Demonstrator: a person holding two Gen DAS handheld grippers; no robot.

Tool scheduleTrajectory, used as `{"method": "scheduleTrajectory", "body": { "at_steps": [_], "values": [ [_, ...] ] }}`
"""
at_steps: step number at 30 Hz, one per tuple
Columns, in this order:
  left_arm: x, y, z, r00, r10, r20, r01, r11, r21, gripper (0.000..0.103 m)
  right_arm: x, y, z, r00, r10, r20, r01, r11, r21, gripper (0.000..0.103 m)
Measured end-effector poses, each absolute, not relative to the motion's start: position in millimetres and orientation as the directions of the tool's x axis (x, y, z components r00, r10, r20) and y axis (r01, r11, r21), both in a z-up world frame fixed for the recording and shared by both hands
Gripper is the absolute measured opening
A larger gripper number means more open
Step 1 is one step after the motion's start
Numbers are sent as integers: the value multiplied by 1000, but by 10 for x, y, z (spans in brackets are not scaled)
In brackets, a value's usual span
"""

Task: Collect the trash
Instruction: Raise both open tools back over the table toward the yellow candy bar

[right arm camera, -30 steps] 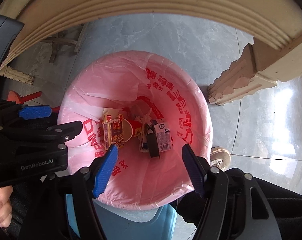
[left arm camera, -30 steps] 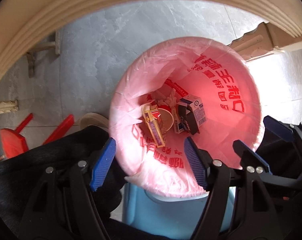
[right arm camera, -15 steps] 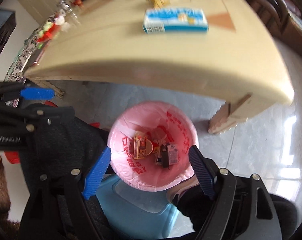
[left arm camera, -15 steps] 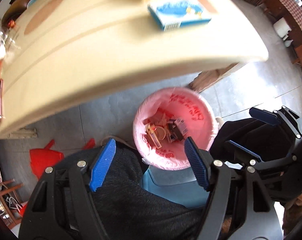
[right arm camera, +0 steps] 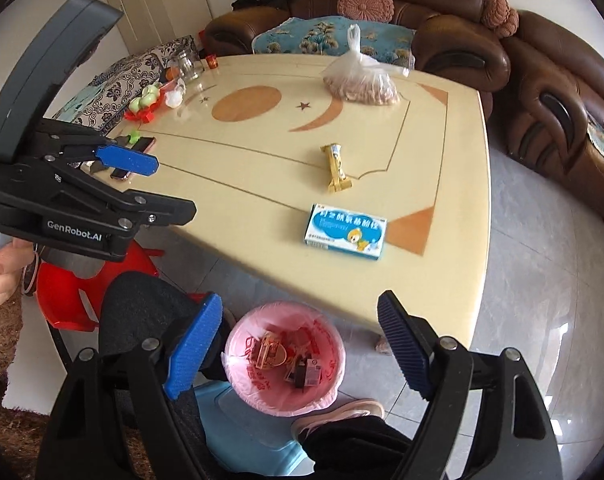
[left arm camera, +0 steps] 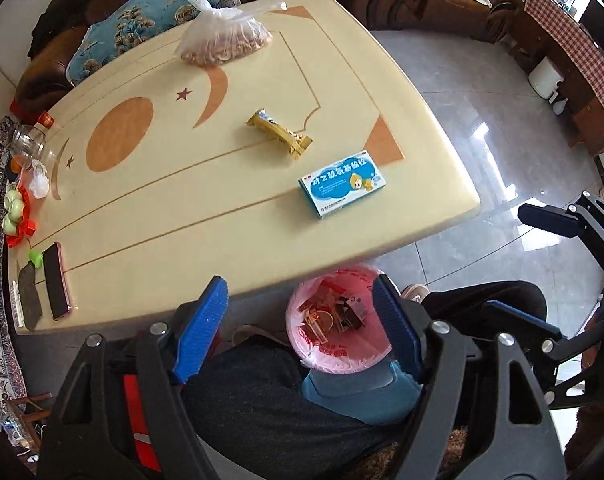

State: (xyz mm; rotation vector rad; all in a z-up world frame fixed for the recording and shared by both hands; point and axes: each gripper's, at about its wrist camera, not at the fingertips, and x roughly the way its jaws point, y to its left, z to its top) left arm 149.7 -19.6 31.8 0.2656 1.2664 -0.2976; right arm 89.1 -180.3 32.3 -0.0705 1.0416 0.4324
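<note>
A pink-lined trash bin (left arm camera: 344, 356) (right arm camera: 241, 350) stands on the floor under the near table edge, with cartons and wrappers inside. On the cream table (left arm camera: 149, 216) (right arm camera: 261, 216) lie a blue medicine box (left arm camera: 342, 183) (right arm camera: 345, 232) near the front edge and a yellow snack wrapper (left arm camera: 278, 133) (right arm camera: 335, 168) behind it. My left gripper (left arm camera: 302, 332) is open and empty, high above the bin. My right gripper (right arm camera: 297, 350) is open and empty, also above the bin. The left gripper shows at the left of the right wrist view (right arm camera: 113, 184); the right one shows at the right of the left wrist view (left arm camera: 542, 272).
A clear bag of nuts (left arm camera: 221, 42) (right arm camera: 362, 80) sits at the table's far side. A phone (left arm camera: 55, 280) (right arm camera: 135, 152), a glass jar (right arm camera: 187, 64) and small toys (left arm camera: 15, 216) lie along the left edge. A brown sofa (right arm camera: 542, 92) stands behind. A red stool (right arm camera: 61, 292) stands left.
Both grippers have risen from just above the bin's mouth to well above table height. The tabletop with the box and wrapper has come into view. Both stay open.
</note>
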Motion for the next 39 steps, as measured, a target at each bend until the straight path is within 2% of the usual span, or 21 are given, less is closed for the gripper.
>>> {"method": "scheduleTrajectory", "body": {
  "at_steps": [9, 27, 39],
  "values": [
    [1692, -294, 297, 269, -56, -961, 358, 932, 46, 73, 1151, -1894, 588, 470, 302, -829, -382, 917, 118, 78],
    [2322, -362, -68, 201, -29, -979, 324, 945, 38, 73, 1610, -1956, 347, 439, 282, -853, -396, 913, 97, 78],
    [2821, -434, -371, 99, -99, -990, 259, 963, -71, 73, 2003, -1942, 88, 380, 279, -882, -443, 892, 92, 78]
  ]
}}
